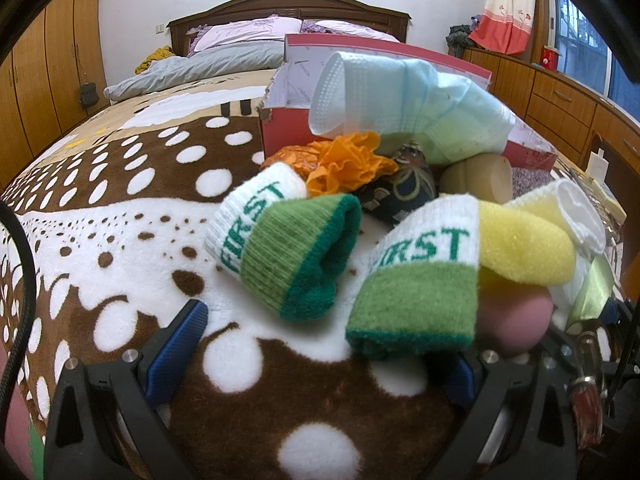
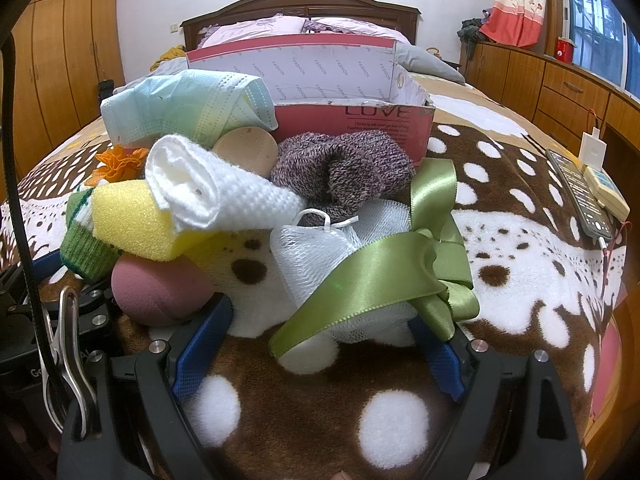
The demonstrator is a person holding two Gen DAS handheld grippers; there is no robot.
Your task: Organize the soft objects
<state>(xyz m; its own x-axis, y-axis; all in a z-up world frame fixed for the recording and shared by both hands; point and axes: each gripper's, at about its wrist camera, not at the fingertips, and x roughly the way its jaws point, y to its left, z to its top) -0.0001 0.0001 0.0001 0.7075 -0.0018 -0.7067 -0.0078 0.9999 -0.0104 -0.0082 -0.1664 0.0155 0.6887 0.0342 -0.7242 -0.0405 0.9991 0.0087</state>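
Bedding first: we see a brown blanket (image 1: 132, 184) with white spots spread over the bed, and on it a pink box (image 2: 352, 120), open, standing behind the pile of soft things. Against the box leans a pale blue mask (image 1: 404, 100); a grey knit piece (image 2: 340, 172) lies just in front of the box. Near us sits a white mesh puff (image 2: 316, 256) tied with a green ribbon (image 2: 384, 276), beside a rolled white cloth (image 2: 212, 188) resting on a yellow sponge (image 2: 136, 220). Two green-and-white wristbands (image 1: 288, 248) marked FIRST lie side by side, an orange frill (image 1: 344, 164) behind them, and a pink ball (image 2: 156, 292) touches the sponge. A phone (image 2: 580, 196) lies well apart at the right edge.

Our left gripper (image 1: 320, 352) is spread wide, gripping nothing, with the nearer wristband overlapping its right finger. Our right gripper (image 2: 316, 344) is also spread, with the puff between its fingers, unpinched.
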